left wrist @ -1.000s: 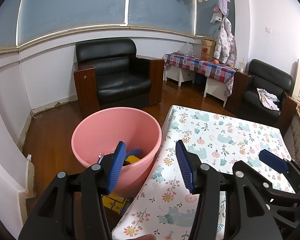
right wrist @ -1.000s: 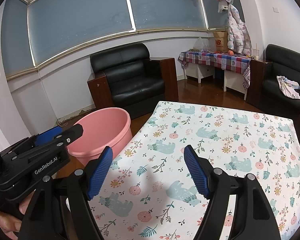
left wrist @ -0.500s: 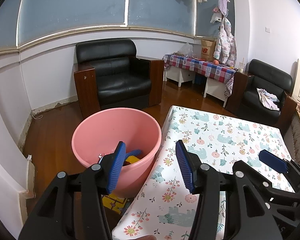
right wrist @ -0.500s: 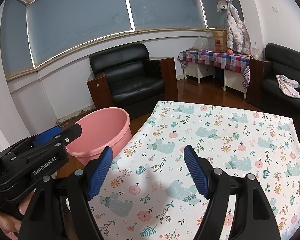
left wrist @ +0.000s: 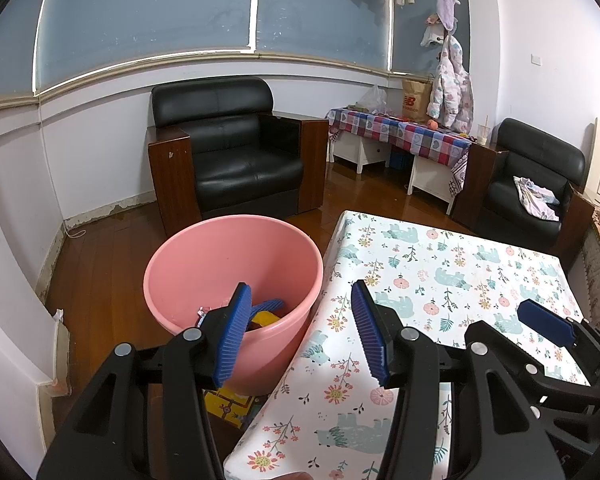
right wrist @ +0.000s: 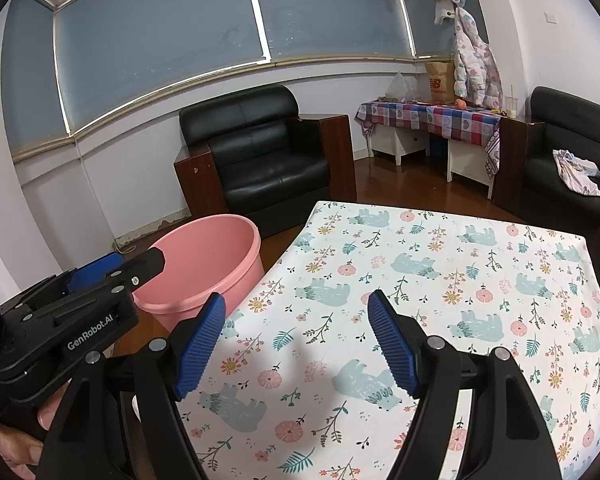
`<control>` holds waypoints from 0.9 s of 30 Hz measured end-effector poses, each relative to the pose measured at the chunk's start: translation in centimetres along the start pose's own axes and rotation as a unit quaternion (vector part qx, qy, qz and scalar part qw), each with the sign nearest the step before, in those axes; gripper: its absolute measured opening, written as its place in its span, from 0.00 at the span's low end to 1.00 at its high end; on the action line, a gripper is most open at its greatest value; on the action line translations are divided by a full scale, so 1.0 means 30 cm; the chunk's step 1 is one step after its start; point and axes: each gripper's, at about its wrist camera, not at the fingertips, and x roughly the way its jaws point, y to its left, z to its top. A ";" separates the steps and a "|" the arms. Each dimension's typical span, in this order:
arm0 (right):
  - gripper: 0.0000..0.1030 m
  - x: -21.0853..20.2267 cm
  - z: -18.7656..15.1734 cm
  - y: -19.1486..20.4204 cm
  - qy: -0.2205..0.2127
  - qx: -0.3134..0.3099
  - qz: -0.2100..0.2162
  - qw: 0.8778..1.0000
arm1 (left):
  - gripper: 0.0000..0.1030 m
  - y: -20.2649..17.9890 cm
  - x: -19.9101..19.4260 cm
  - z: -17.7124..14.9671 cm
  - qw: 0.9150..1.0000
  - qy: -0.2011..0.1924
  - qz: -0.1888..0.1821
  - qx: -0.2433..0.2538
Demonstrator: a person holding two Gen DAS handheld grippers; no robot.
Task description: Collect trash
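Two hand-held tools hover side by side over a table (right wrist: pixel 440 264) covered in a white cloth printed with bears and flowers. The left tool (left wrist: pixel 300 330) has its blue-padded jaws spread wide with nothing between them; the right tool (right wrist: pixel 296 336) is likewise wide open and empty. In the left wrist view the right tool sits at about 4 o'clock; in the right wrist view the left tool sits at about 9 o'clock, with part of a hand (right wrist: pixel 16 440) gripping its handle.

A pink bucket (left wrist: pixel 236 248) stands on the wooden floor just beside the table's left edge, at roughly 10 o'clock from the left tool. Trash (left wrist: pixel 266 312) lies at its bottom: a blue piece, something yellow and a crinkled scrap, partly hidden behind the left tool's finger. No loose trash shows on the cloth, so the collecting looks largely done.

The pieces in the bucket look small, light and flimsy, probably wrappers or thin plastic that crumple under pressure. Any further piece is best pinched across its thickest fold. The bucket itself seems light and stiff, best held by its rim.
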 end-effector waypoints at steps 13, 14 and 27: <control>0.70 0.007 -0.004 0.013 0.004 -0.001 0.003 1.000 | 0.51 -0.002 -0.004 -0.003 1.000 -0.003 0.002 -0.001; 0.70 0.007 -0.004 0.013 0.005 0.000 0.003 1.000 | 0.51 -0.002 -0.005 -0.005 1.000 -0.002 0.002 0.000; 0.70 0.007 -0.003 0.013 0.005 0.001 0.003 1.000 | 0.51 -0.004 -0.006 -0.006 1.000 -0.002 0.002 0.000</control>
